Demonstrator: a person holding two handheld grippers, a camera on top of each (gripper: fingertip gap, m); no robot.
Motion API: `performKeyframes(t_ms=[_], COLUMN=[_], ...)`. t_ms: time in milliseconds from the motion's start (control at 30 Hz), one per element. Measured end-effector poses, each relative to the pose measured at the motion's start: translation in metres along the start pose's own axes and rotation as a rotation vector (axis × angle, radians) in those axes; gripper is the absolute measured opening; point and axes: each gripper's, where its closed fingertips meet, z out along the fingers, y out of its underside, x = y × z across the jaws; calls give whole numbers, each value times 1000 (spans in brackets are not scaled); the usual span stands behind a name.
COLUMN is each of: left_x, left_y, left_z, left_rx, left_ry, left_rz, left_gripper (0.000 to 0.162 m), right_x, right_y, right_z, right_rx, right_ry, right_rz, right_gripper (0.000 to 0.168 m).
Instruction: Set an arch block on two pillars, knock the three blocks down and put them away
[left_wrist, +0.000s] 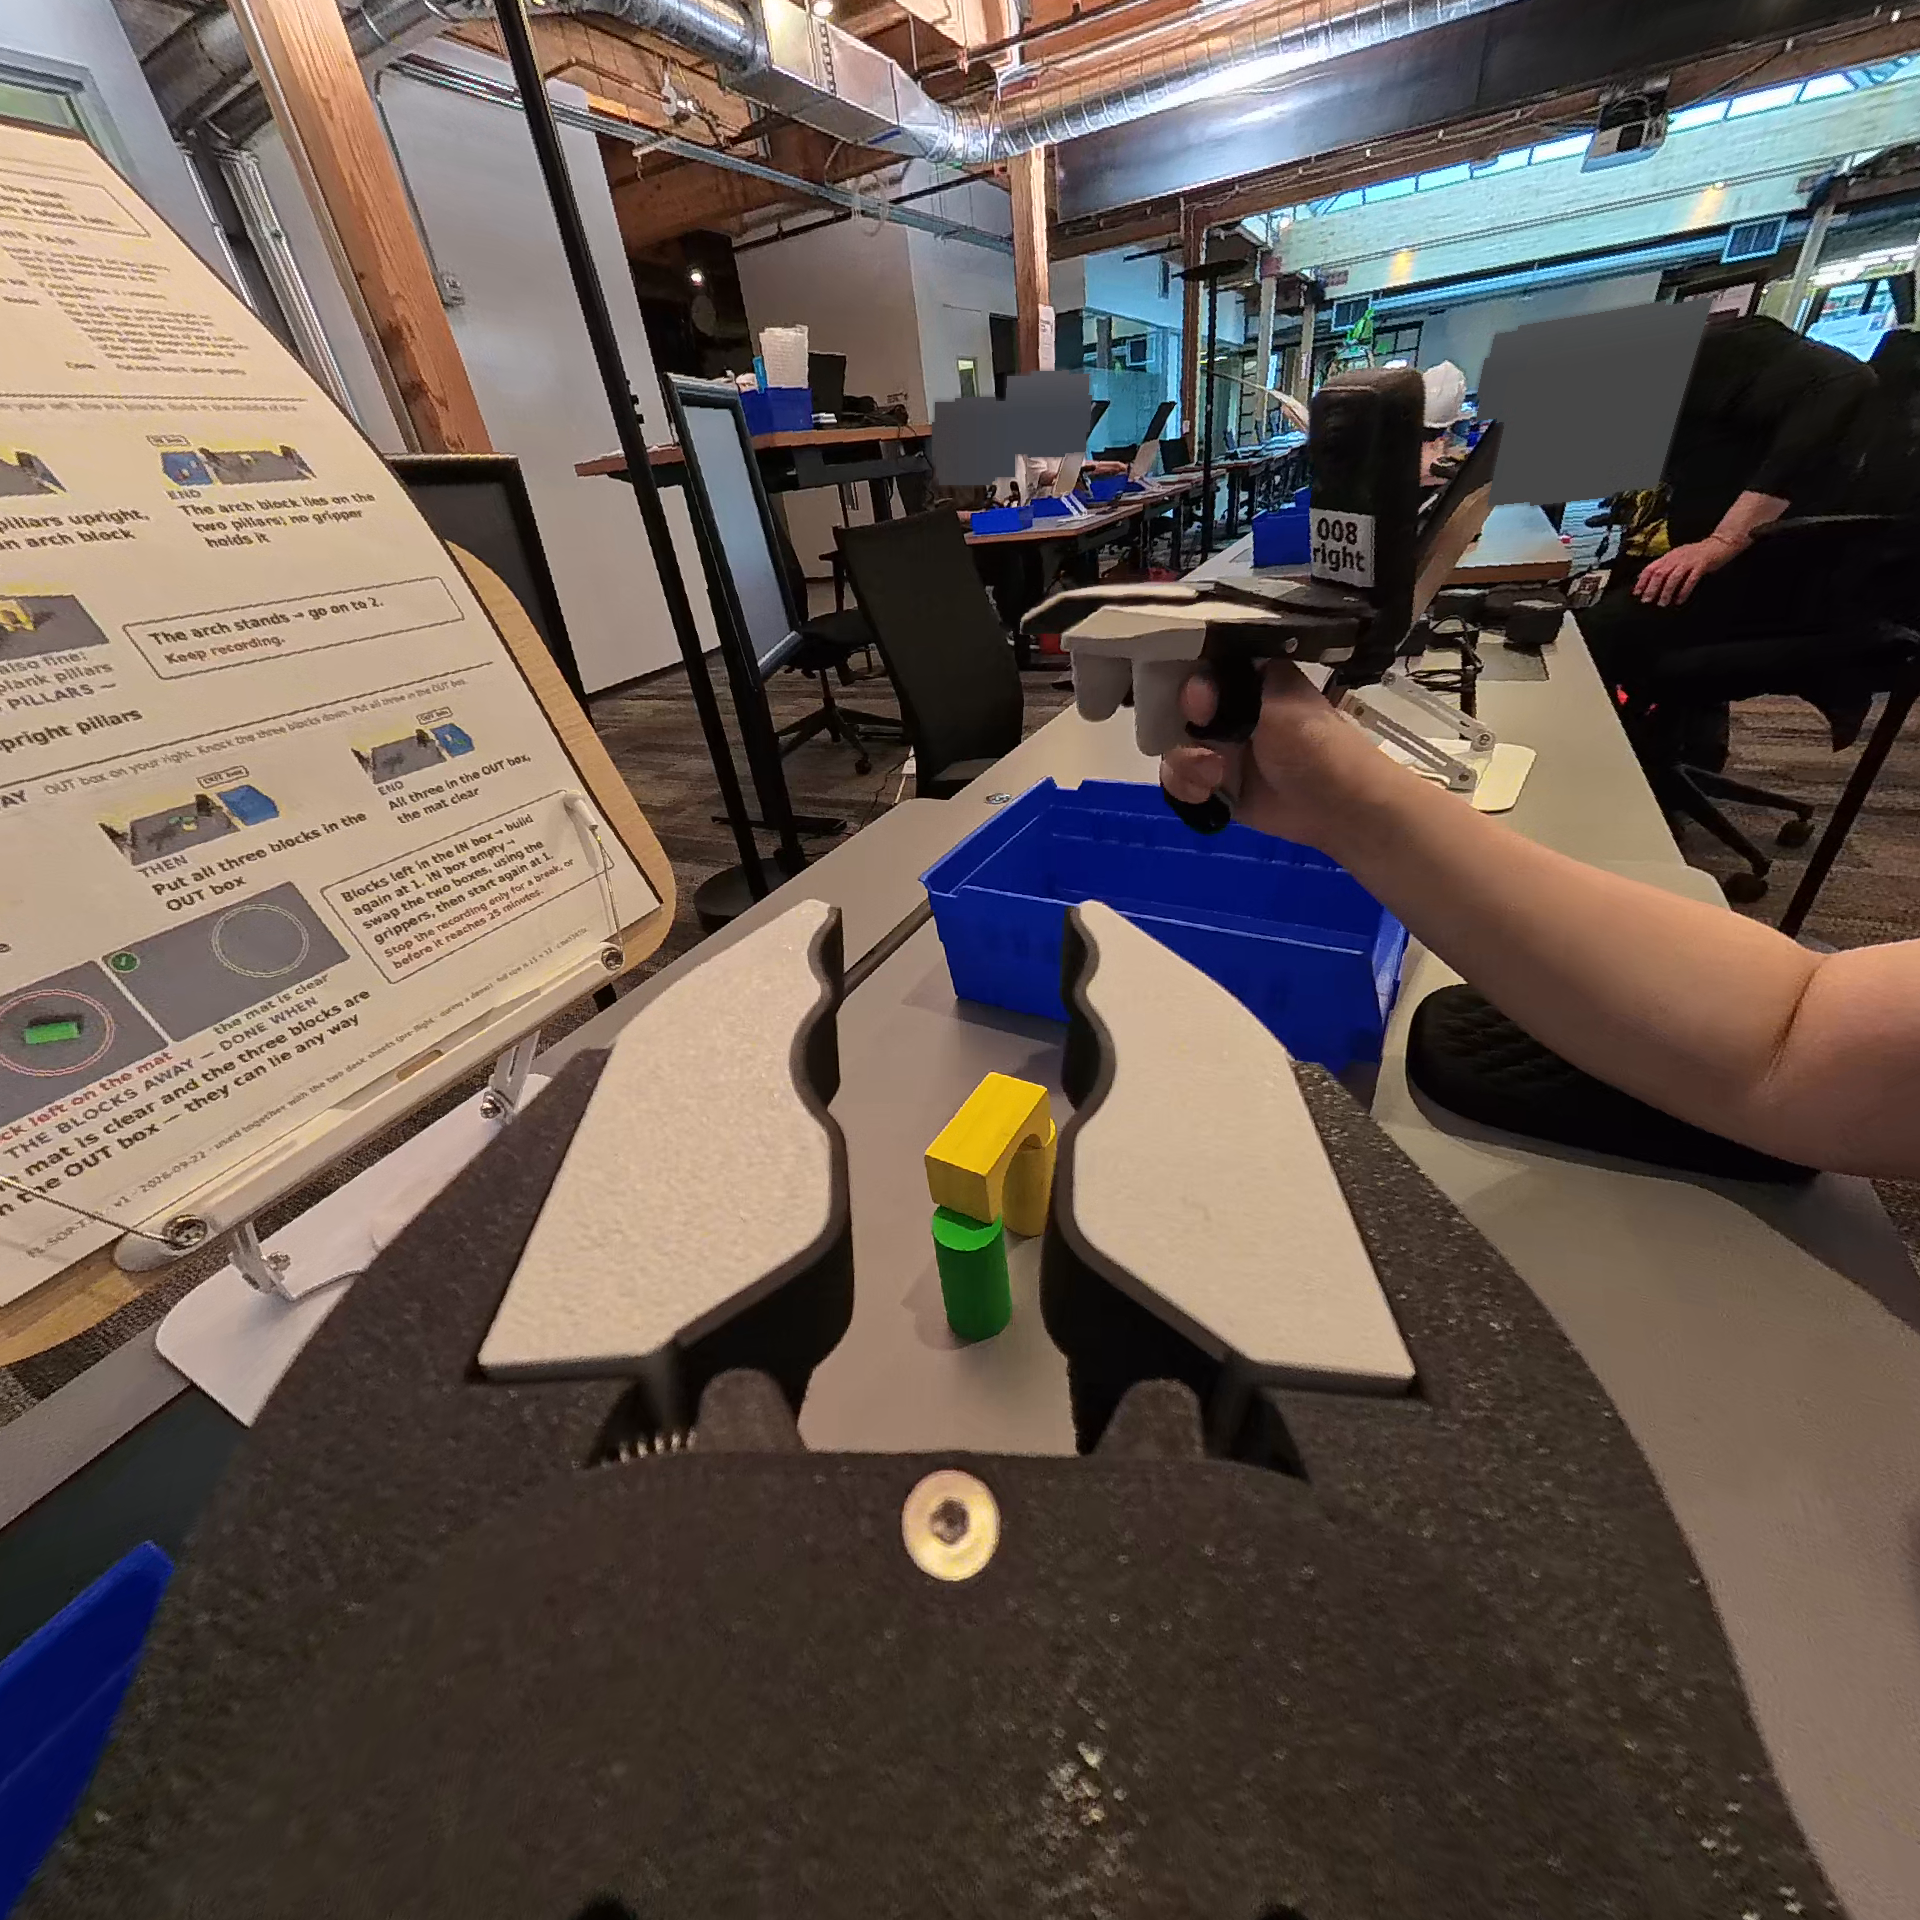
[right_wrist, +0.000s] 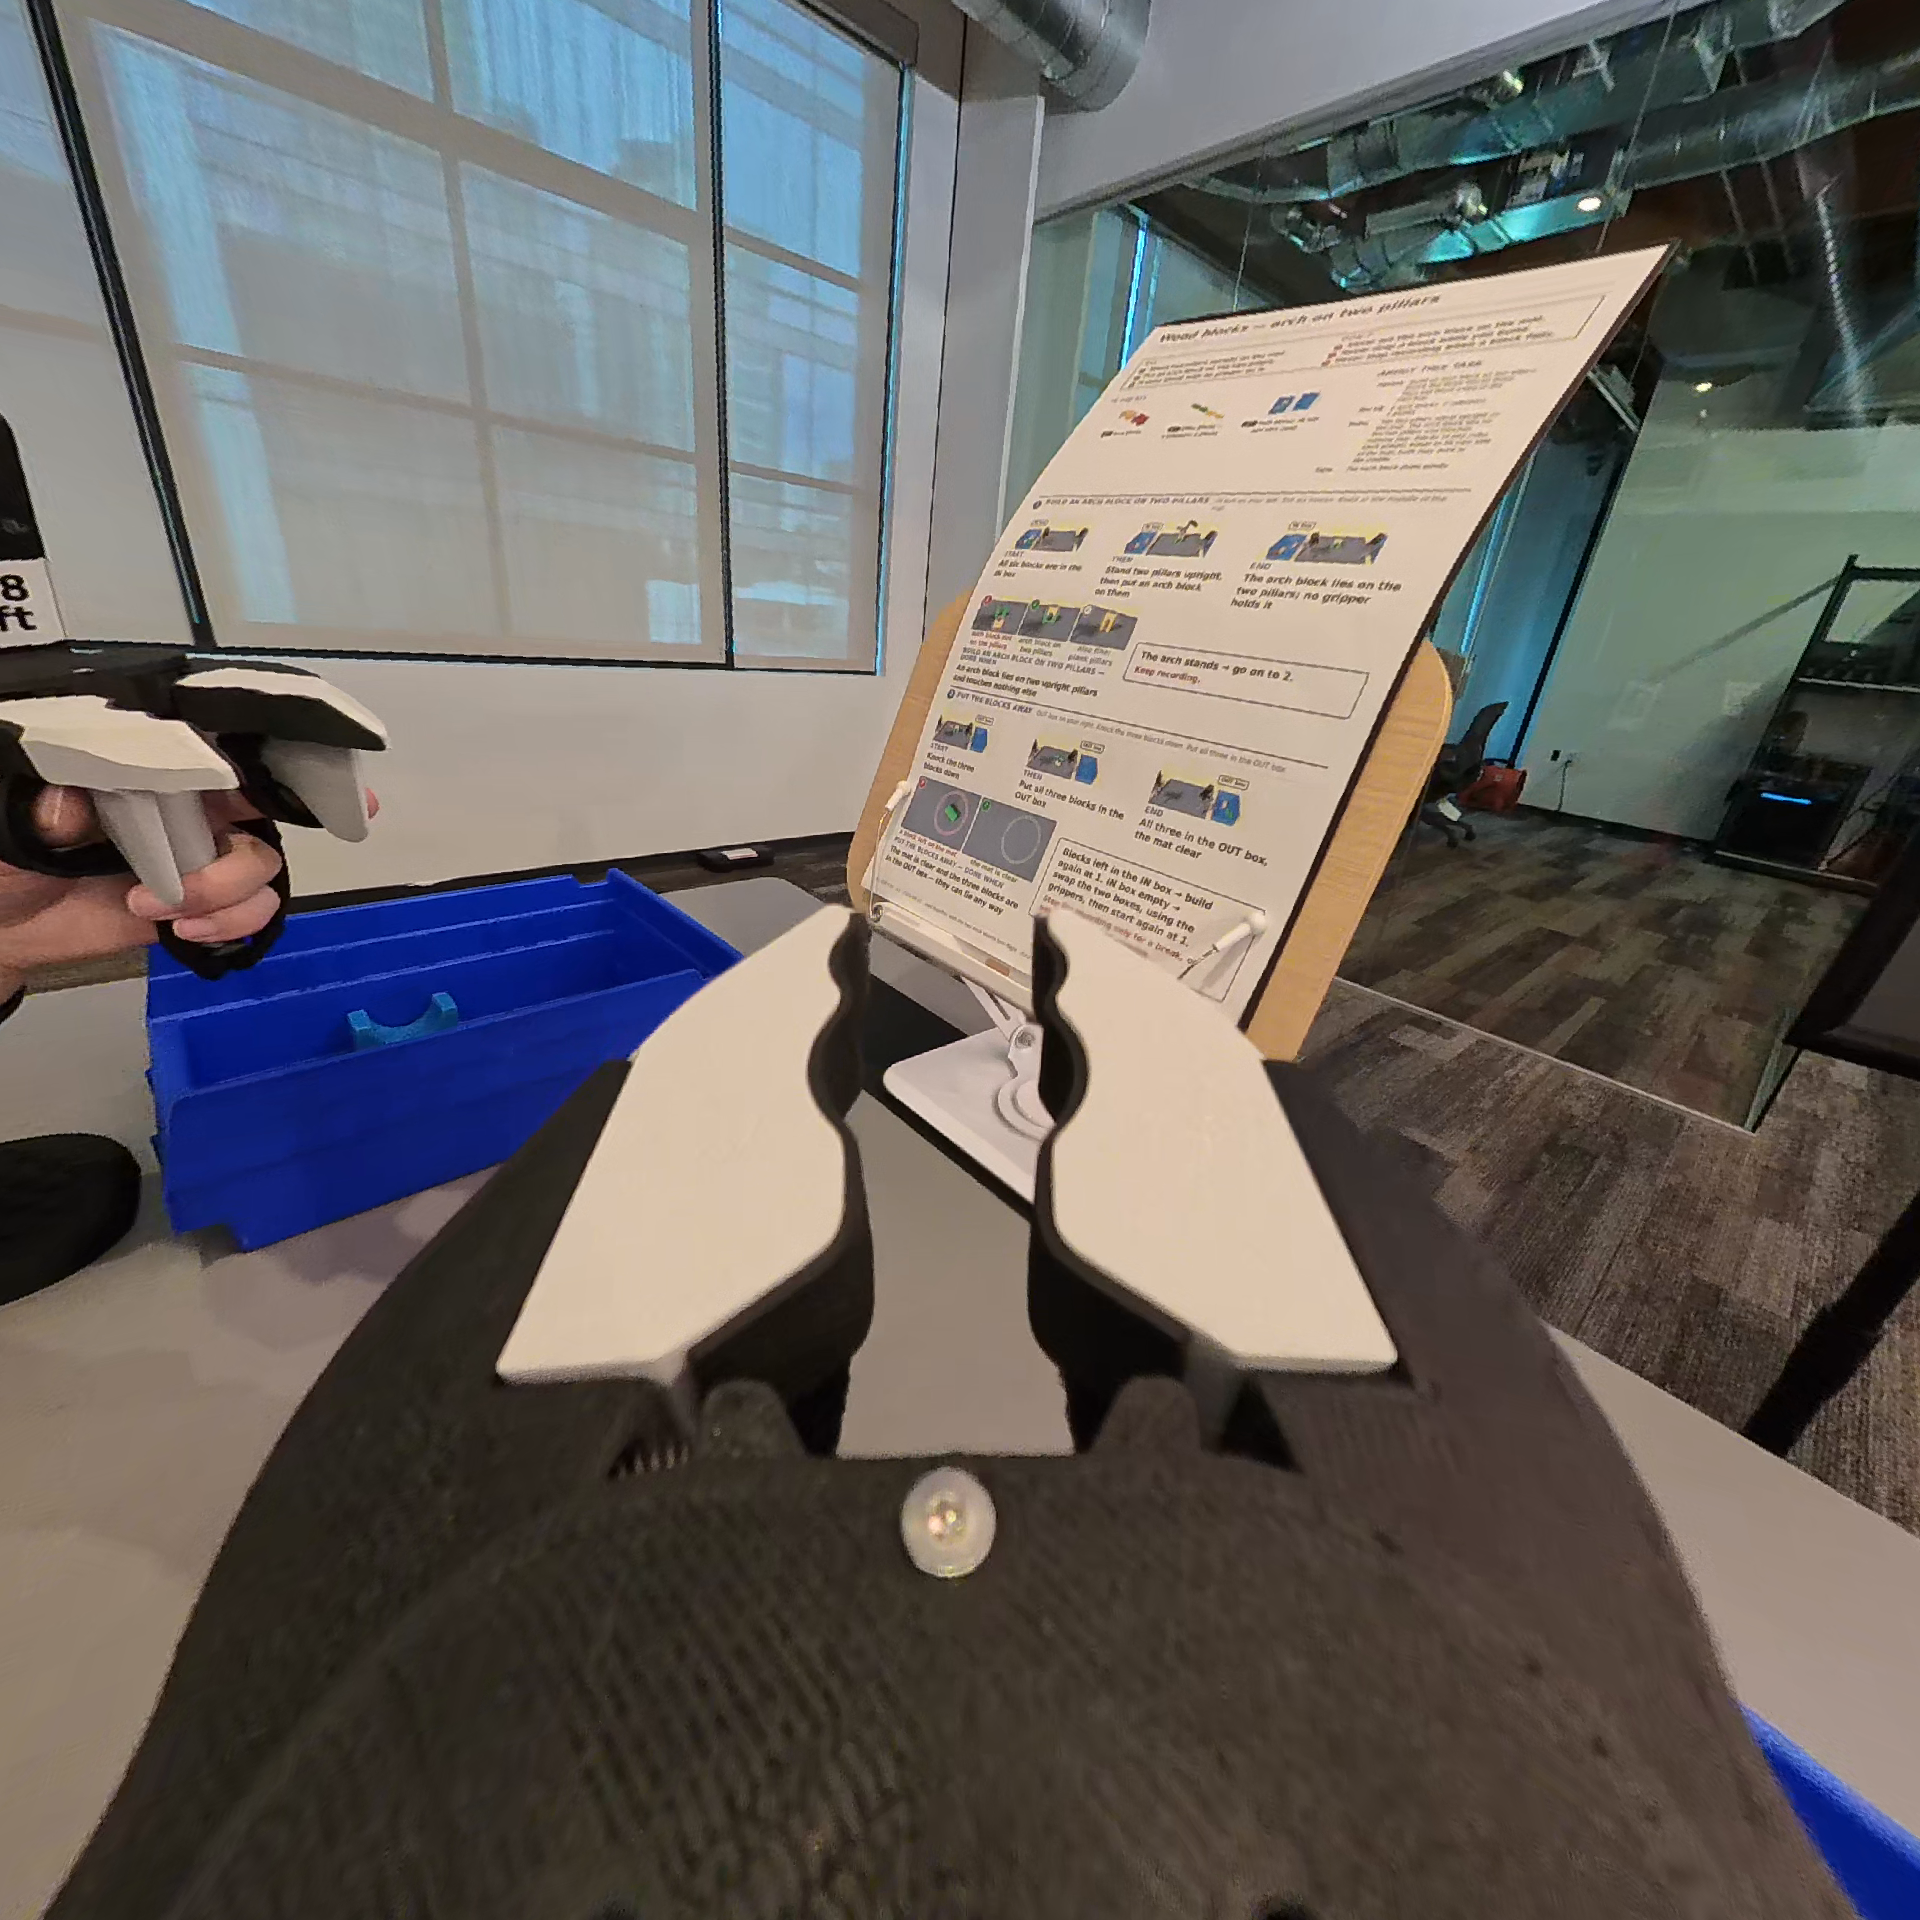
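- Left gripper (left_wrist: 951, 997) hangs above the grey table (left_wrist: 1621, 1455), fingers parted a moderate way, nothing gripped.
- Straight ahead, down in the gap between those fingers: the yellow arch block (left_wrist: 987, 1138) sits on a green pillar (left_wrist: 971, 1278) at its near end and a yellow pillar (left_wrist: 1034, 1184) at its far end, the latter partly hidden by the right-hand finger.
- The little arch stands upright on the table, clear of both fingers as far as the left wrist view shows.
- Beyond the fingertips, a blue bin (left_wrist: 1164, 914), open side up; no blocks visible in the part seen.
- Right gripper (left_wrist: 1112, 686) is held up in a hand (left_wrist: 1278, 758) above that bin's far side, fingers a little apart and empty.
- From the right wrist view, the right gripper (right_wrist: 945, 966) points at an instruction sheet (right_wrist: 1247, 644) on a stand, fingers parted, gripping nothing.
- Off to its left, another blue bin (right_wrist: 416, 1049) with a blue arch block (right_wrist: 400, 1023) lying inside.
- The left gripper (right_wrist: 239, 810) shows above that bin.
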Motion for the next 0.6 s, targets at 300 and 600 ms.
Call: performKeyframes(t_ms=[300,600], left_x=[0,-1], left_y=[1,1], left_z=[1,0], left_rx=[-8,-9], left_ry=[-5,-11], left_rz=[5,7], left_gripper=[39,38], right_x=[2,13], right_y=[15,43], right_z=[7,15], right_rx=[-74,-207], right_ry=[18,116], right_rz=[18,7], right_gripper=[31,32])
